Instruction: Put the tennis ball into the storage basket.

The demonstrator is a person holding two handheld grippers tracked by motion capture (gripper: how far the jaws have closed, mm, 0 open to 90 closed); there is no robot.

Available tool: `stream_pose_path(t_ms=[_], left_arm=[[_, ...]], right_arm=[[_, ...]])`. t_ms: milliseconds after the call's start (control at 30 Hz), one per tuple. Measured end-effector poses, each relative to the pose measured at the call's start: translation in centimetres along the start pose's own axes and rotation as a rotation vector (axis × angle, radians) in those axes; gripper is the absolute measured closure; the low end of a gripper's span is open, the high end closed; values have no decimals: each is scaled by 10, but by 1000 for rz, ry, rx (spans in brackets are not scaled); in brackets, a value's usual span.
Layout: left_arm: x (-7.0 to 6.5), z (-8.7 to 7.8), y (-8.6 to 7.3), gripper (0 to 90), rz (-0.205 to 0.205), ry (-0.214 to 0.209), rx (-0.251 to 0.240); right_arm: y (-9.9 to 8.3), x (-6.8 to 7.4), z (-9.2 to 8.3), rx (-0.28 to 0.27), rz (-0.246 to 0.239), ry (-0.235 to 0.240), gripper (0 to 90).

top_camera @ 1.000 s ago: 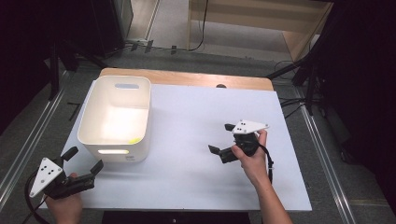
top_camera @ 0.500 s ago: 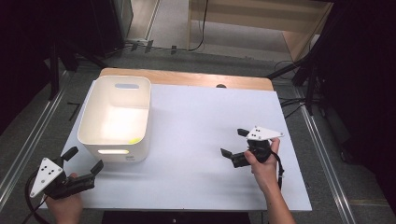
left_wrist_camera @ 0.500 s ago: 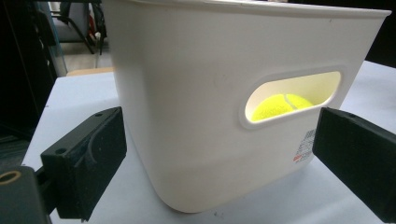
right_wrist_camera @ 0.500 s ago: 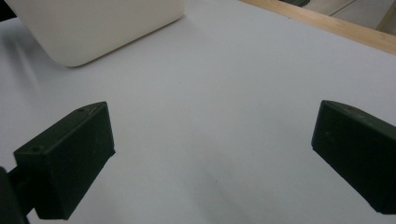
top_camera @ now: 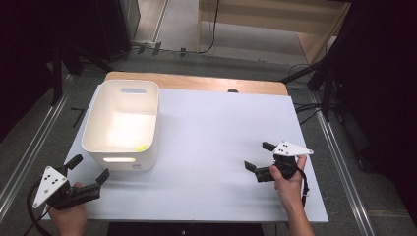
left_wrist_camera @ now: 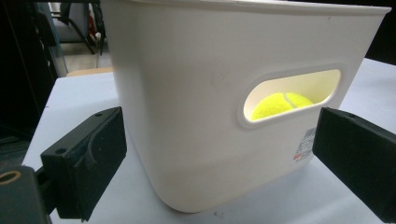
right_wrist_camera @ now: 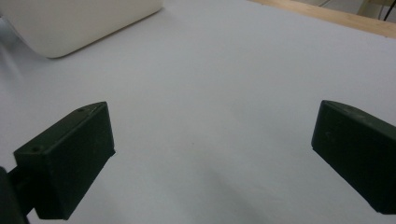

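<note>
Both pairs of fingers stand wide apart and hold nothing. From my remote station I see the left gripper (top_camera: 88, 169) at the near left corner of the bench (top_camera: 211, 137), just beside the white plastic bin (top_camera: 123, 123), its fingers (left_wrist_camera: 84, 161) pointing at the bin's near wall. Through the handle slot (left_wrist_camera: 292, 95) in that wall I can see a yellow tennis ball (left_wrist_camera: 278, 105) lying inside the bin, at its near end. The right gripper (top_camera: 259, 160) is at the near right of the bench, well apart from the bin, its fingers (right_wrist_camera: 65, 165) over the bare white surface.
</note>
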State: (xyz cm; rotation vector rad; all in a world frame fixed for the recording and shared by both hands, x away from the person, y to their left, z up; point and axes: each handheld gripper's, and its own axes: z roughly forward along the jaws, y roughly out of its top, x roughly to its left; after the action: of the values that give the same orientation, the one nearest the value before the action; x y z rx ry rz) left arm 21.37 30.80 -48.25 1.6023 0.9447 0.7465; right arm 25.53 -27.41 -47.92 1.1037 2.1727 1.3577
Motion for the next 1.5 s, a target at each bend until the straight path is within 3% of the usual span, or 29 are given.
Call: stream_pose_path(t_ms=[633, 1500], left_arm=[[0, -1, 0, 28, -5, -3, -5], [1, -2, 0, 29, -8, -9, -12]], right_arm=[[-33, -15, -31, -30, 64, -69, 0], [-69, -35, -81, -118, 162, -161, 0]])
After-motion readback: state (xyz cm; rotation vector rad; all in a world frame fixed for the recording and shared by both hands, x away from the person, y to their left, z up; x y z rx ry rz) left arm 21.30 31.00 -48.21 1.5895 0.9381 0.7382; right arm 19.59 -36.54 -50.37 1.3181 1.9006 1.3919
